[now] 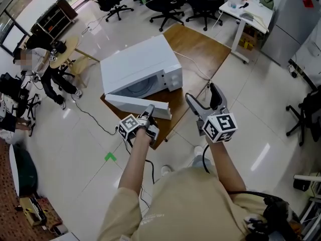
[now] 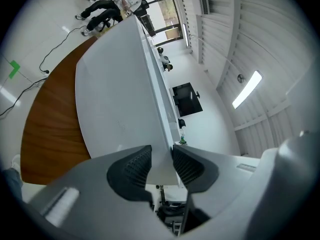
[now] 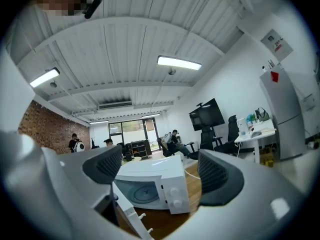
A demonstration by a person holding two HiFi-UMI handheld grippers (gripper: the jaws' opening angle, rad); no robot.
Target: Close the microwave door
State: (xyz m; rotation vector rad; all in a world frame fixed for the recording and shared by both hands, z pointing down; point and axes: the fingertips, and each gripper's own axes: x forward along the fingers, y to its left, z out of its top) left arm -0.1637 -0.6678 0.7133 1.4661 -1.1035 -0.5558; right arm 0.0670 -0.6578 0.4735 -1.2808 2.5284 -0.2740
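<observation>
Currently the left gripper [image 2: 161, 165] pinches the free edge of the microwave door [image 1: 135, 106], jaws nearly together. The door stands open from the white microwave [image 1: 145, 64] on the wooden table [image 1: 200, 49]. A skewed push could slip that thin edge free or slide the oven. The right gripper [image 1: 205, 102] hovers spread and empty. A cable [image 1: 193, 67] trails behind, and nothing blocks the swing.

You have no readable text, brand or number in view. The marker cube [image 1: 220, 127] on your right gripper [image 1: 203, 95], at four o'clock, shows only black-and-white square patterns. The red tag [image 1: 307, 2] on the grey cabinet [image 1: 291, 26] at two o'clock is too small to read.
</observation>
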